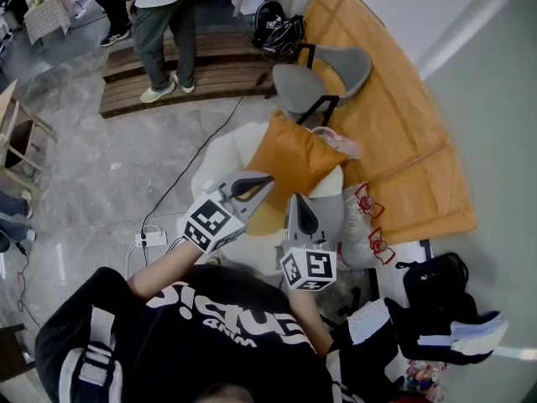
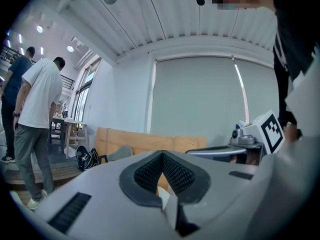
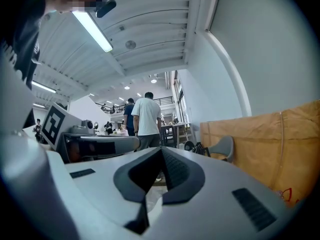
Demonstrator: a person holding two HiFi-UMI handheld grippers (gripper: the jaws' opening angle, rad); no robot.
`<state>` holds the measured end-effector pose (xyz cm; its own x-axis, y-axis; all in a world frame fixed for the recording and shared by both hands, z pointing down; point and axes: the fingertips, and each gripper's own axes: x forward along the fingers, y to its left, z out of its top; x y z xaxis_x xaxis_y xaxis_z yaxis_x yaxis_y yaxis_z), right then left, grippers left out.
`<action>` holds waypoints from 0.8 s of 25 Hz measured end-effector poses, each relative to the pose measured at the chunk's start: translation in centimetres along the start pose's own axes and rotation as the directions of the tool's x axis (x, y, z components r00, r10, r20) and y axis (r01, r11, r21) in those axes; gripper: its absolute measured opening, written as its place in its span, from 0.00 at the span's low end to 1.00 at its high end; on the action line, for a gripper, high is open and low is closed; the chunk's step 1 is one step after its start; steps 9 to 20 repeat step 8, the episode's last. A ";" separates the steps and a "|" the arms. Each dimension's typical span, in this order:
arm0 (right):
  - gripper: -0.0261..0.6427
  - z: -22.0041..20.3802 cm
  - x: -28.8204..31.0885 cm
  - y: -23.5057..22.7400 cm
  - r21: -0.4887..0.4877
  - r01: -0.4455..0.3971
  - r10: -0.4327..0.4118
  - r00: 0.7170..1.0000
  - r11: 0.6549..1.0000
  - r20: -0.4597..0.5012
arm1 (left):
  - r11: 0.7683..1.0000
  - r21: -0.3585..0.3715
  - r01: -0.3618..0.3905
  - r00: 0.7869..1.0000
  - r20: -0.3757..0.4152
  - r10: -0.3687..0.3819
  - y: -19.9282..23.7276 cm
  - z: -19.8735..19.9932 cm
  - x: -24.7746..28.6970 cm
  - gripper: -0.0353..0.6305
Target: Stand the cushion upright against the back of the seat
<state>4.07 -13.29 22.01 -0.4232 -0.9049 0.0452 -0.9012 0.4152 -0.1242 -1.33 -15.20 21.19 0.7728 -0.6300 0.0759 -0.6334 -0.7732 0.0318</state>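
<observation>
Closest up is my black printed shirt (image 1: 210,317), with both forearms reaching forward and held about level. My left tool (image 1: 256,183) and right tool (image 1: 299,212) are smooth grey shells with ribbed dark pads, and each is pressed together on nothing. The orange cushion (image 1: 294,154) is soft, square fabric. It sits corner-on across the rounded white seat (image 1: 222,145), just past the tips. Can't tell if it's leaning on the back.

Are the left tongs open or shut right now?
Shut. The left tongs show jaws meeting at the tips in their own view, gripping nothing.
</observation>
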 end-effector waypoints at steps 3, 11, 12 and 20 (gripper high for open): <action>0.07 -0.2 0.2 -0.1 0.000 -0.001 0.001 1.000 1.000 -0.003 | 1.000 -0.003 -0.004 1.000 -0.008 0.004 0.2 -0.4 0.1 0.06; 0.07 -0.4 0.9 -0.2 0.005 -0.012 0.012 1.000 1.000 -0.011 | 1.000 -0.012 -0.014 1.000 -0.012 0.014 0.7 -0.6 0.2 0.06; 0.07 -0.4 0.9 -0.2 0.005 -0.012 0.012 1.000 1.000 -0.011 | 1.000 -0.012 -0.014 1.000 -0.012 0.014 0.7 -0.6 0.2 0.06; 0.07 -0.4 0.9 -0.2 0.005 -0.012 0.012 1.000 1.000 -0.011 | 1.000 -0.012 -0.014 1.000 -0.012 0.014 0.7 -0.6 0.2 0.06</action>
